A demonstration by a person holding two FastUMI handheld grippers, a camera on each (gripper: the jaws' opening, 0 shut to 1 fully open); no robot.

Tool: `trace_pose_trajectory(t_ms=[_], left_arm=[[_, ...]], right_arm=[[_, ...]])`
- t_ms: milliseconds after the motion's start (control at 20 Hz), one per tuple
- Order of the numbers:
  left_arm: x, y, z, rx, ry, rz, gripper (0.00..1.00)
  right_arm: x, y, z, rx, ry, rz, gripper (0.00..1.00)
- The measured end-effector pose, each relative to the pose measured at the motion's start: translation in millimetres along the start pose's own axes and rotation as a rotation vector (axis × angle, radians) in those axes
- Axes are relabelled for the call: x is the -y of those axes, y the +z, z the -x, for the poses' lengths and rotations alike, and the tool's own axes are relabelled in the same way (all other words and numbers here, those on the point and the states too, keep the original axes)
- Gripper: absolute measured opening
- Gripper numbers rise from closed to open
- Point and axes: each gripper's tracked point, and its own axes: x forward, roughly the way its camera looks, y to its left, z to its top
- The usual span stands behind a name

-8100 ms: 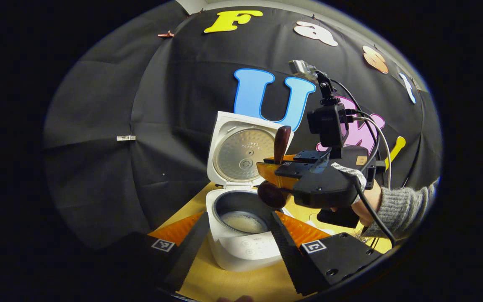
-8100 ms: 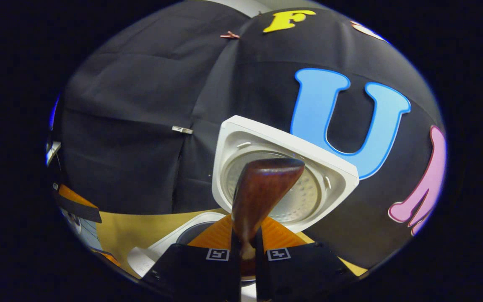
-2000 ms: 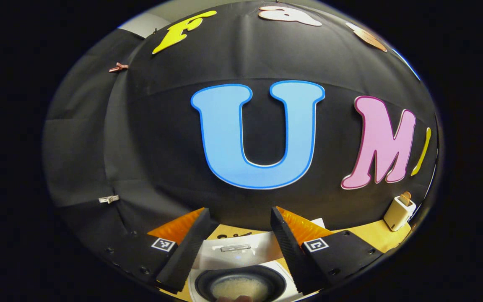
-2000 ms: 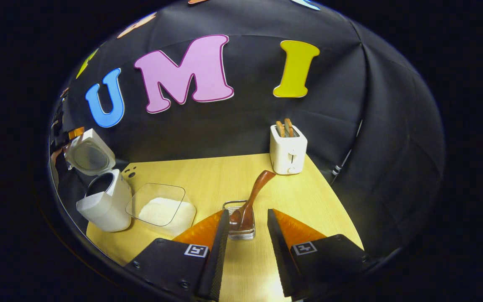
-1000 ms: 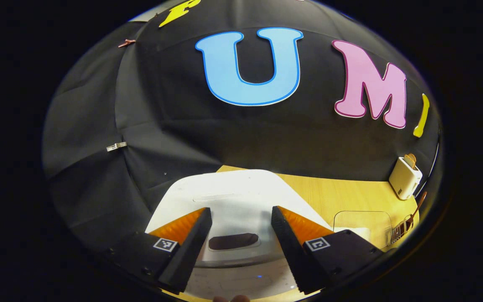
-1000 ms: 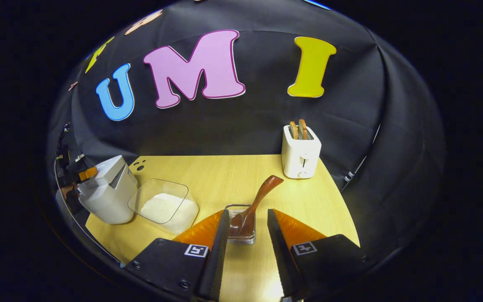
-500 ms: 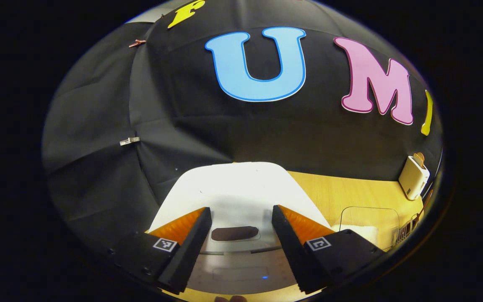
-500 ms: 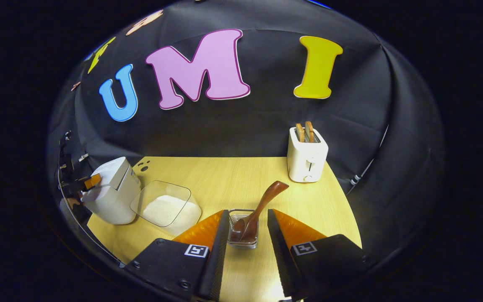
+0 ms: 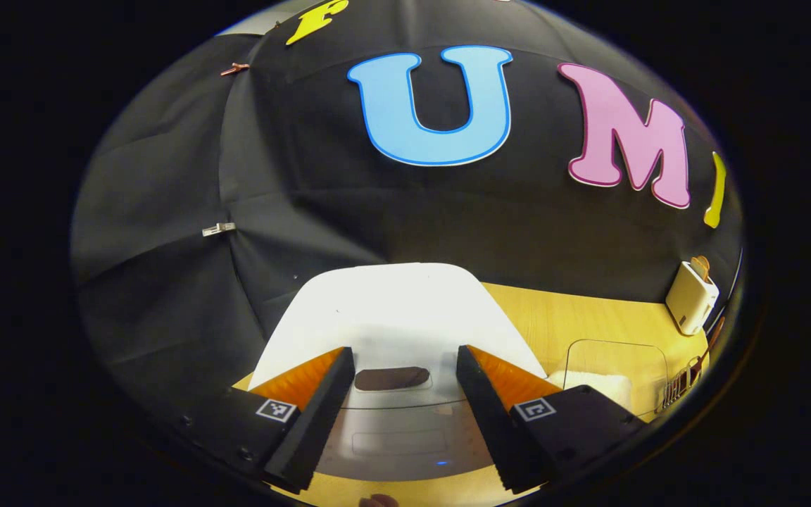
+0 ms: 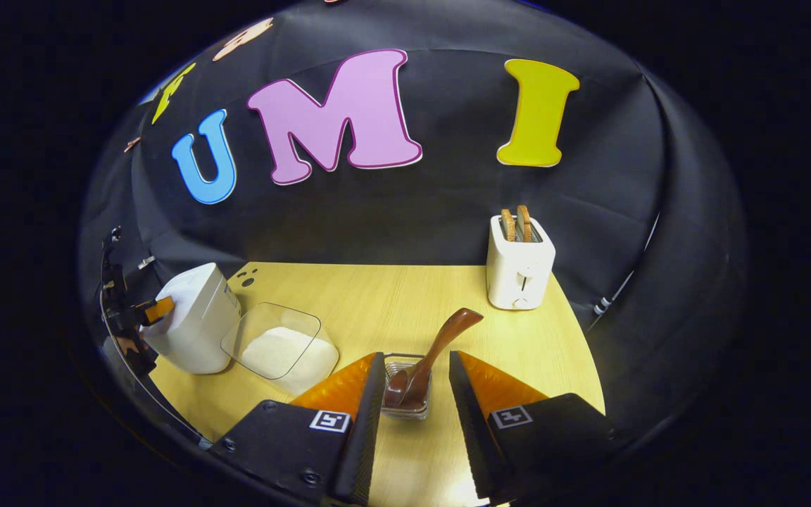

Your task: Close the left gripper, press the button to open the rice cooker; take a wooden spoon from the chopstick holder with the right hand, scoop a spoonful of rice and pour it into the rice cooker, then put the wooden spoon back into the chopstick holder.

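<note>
The rice cooker (image 9: 391, 310) sits at the left end of the table (image 10: 391, 296) with its lid down. The left gripper (image 9: 405, 391) hangs just over the front of that lid, its two fingers spread wide and holding nothing; the dark button (image 9: 391, 378) on the lid shows in the gap between them, and I cannot tell whether either finger touches the lid. In the right gripper view the cooker (image 10: 198, 327) is at the far left, with the left gripper (image 10: 145, 313) beside it.

Just right of the cooker is a clear tub (image 10: 279, 348) with white rice in it. Further right, the holder (image 10: 405, 398), a small clear box, stands on the table with the wooden spoon (image 10: 434, 355) in it, bowl down and handle leaning up to the right. The right gripper (image 10: 415, 415) is released too, its fingers parted on either side of the holder and apart from the spoon.

A white toaster (image 10: 519, 262) with two slices in its slots stands near the back right corner, well apart from the rest.
</note>
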Motion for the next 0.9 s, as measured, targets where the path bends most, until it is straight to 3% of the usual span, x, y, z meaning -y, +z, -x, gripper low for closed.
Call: trace_pose_trajectory(t_ms=[350, 900], left_arm=[[-13.3, 16.9, 21.9, 0.034, -0.048, 0.006, 0.95], [1.4, 69.0, 68.3, 0.138, -0.333, 0.014, 0.98]], right_arm=[[-29.5, 6.0, 7.4, 0.03, -0.008, -0.002, 0.58], [-106.0, 6.1, 12.0, 0.043, -0.013, -0.012, 0.58]])
